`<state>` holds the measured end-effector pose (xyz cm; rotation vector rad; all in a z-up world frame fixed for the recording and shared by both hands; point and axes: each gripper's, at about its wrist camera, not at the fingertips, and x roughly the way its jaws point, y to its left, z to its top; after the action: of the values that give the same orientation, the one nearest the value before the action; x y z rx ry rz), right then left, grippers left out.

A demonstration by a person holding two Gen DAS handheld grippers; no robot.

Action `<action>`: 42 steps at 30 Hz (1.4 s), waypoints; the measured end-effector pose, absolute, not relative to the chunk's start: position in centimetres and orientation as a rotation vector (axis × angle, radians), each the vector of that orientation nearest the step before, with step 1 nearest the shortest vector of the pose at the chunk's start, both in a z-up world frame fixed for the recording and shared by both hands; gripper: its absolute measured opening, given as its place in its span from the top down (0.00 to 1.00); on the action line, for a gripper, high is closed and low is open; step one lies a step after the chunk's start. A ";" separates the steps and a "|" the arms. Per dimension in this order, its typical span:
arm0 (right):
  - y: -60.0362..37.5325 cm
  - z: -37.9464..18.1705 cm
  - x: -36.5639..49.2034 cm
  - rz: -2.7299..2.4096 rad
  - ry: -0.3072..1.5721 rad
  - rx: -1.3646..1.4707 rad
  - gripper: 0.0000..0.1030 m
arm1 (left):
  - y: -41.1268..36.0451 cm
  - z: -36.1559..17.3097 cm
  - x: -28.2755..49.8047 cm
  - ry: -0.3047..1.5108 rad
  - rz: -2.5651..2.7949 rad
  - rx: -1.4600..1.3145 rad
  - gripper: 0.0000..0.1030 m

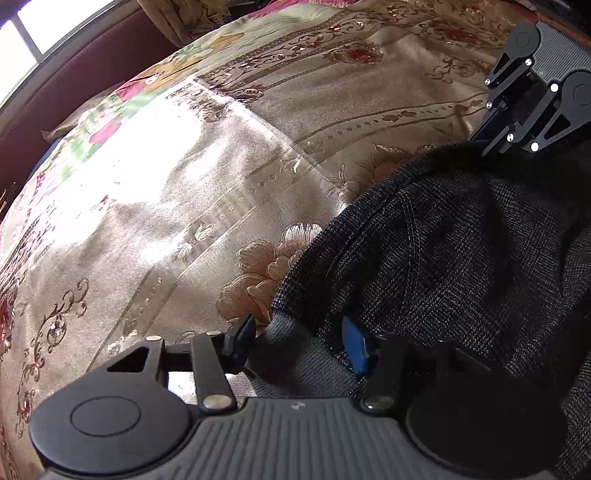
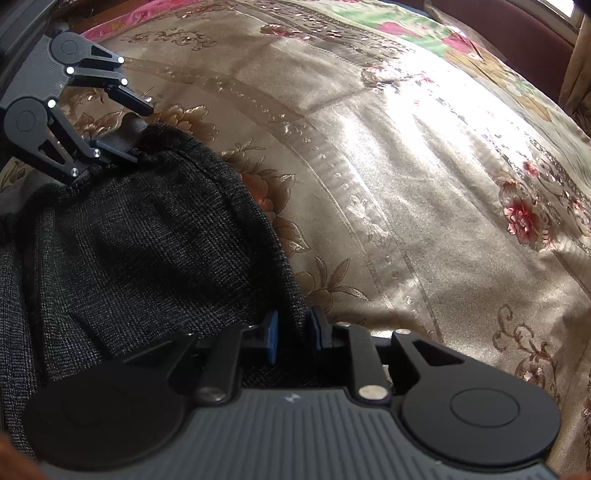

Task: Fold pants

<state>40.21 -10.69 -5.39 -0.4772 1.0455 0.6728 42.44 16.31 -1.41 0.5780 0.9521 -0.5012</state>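
Note:
Dark grey woven pants [image 1: 461,251] lie on a floral bedspread, also seen in the right wrist view [image 2: 147,229]. My left gripper [image 1: 299,343] has its jaws wide apart with a corner of the pants' edge lying between them; its fingers do not pinch the cloth. In the right wrist view it [image 2: 138,129] sits at the far corner of the pants. My right gripper [image 2: 293,334] is shut on the pants' edge, its blue pads [image 2: 272,336] pressing the cloth. In the left wrist view it [image 1: 491,147] is at the far end of the same edge.
The gold floral bedspread [image 1: 184,206] covers the bed and stretches wide beyond the pants [image 2: 424,184]. A dark red headboard or wall [image 1: 74,74] and a bright window [image 1: 44,22] lie past the bed's far edge.

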 end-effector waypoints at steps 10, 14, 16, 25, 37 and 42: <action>-11.1 -2.5 38.0 0.597 0.958 -0.466 0.94 | 14.3 0.1 40.0 0.851 -0.388 0.729 0.76; -11.6 0.5 36.2 0.577 0.868 -0.430 0.95 | 14.7 2.2 38.3 0.794 -0.366 0.710 0.76; -11.6 2.0 34.7 0.573 0.833 -0.437 0.95 | 14.5 2.9 36.9 0.768 -0.375 0.721 0.76; -12.2 8.9 22.5 0.609 0.696 -0.492 0.95 | 15.3 8.5 27.7 0.636 -0.364 0.702 0.77; -9.4 1.2 8.5 0.719 0.842 -0.461 0.95 | 17.0 2.7 15.8 0.705 -0.305 0.631 0.77; -6.7 -3.9 8.3 0.660 0.897 -0.547 0.93 | 16.9 -1.0 14.3 0.763 -0.260 0.697 0.82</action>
<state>8.33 -6.74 -3.91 -0.5473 0.8972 0.6597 14.34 16.85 -1.02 0.6974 0.7631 -0.2600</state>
